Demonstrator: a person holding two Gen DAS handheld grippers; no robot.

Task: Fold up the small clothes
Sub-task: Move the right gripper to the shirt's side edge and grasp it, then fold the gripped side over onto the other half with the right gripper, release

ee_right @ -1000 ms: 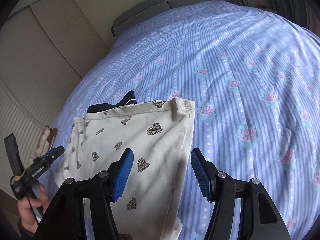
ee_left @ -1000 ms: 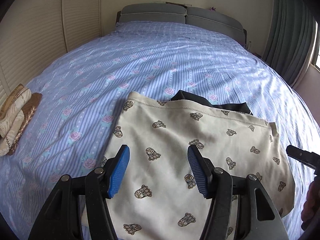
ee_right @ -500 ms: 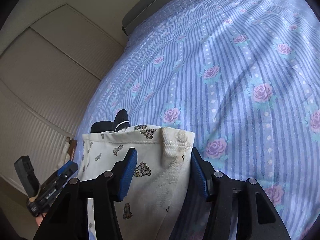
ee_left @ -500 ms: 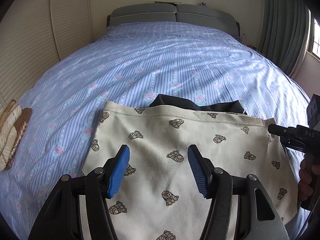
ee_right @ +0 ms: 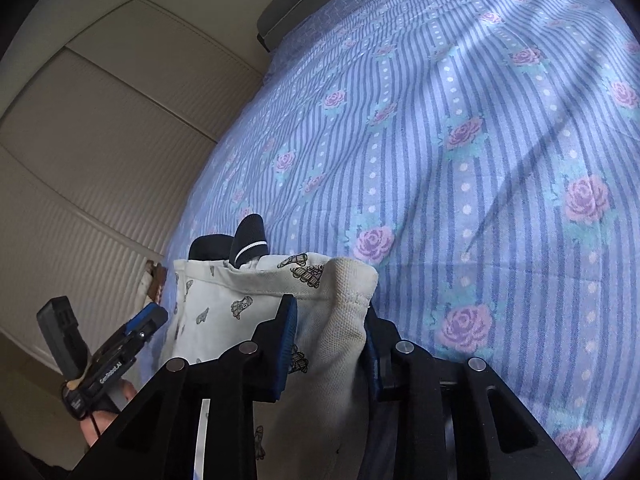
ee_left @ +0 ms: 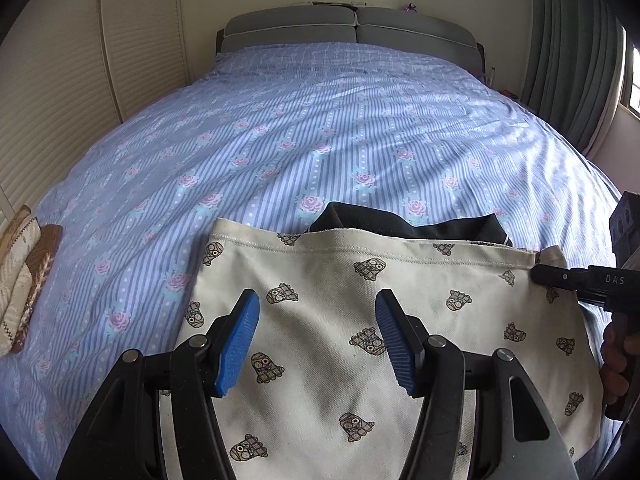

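A cream garment (ee_left: 360, 340) printed with small cartoon figures lies flat on the blue striped bed sheet (ee_left: 320, 140). A dark garment (ee_left: 400, 220) sticks out from under its far edge. My left gripper (ee_left: 318, 336) hovers open over the cream garment's middle, with nothing between its pads. My right gripper (ee_right: 330, 344) is closing its jaws on the cream garment's (ee_right: 240, 304) far right corner, and the fabric is bunched between the blue pads. In the left wrist view the right gripper (ee_left: 538, 274) reaches that corner from the right. The left gripper (ee_right: 154, 316) shows at lower left in the right wrist view.
Folded brown and cream cloths (ee_left: 24, 272) lie at the bed's left edge. A grey headboard (ee_left: 352, 28) stands at the far end, with slatted wardrobe doors (ee_right: 100, 140) on the left and green curtains (ee_left: 572, 60) on the right.
My right gripper dropped forward onto the cream garment's far right corner, and its jaws narrowed around the fabric. My left gripper stayed open and drifted slightly over the garment.
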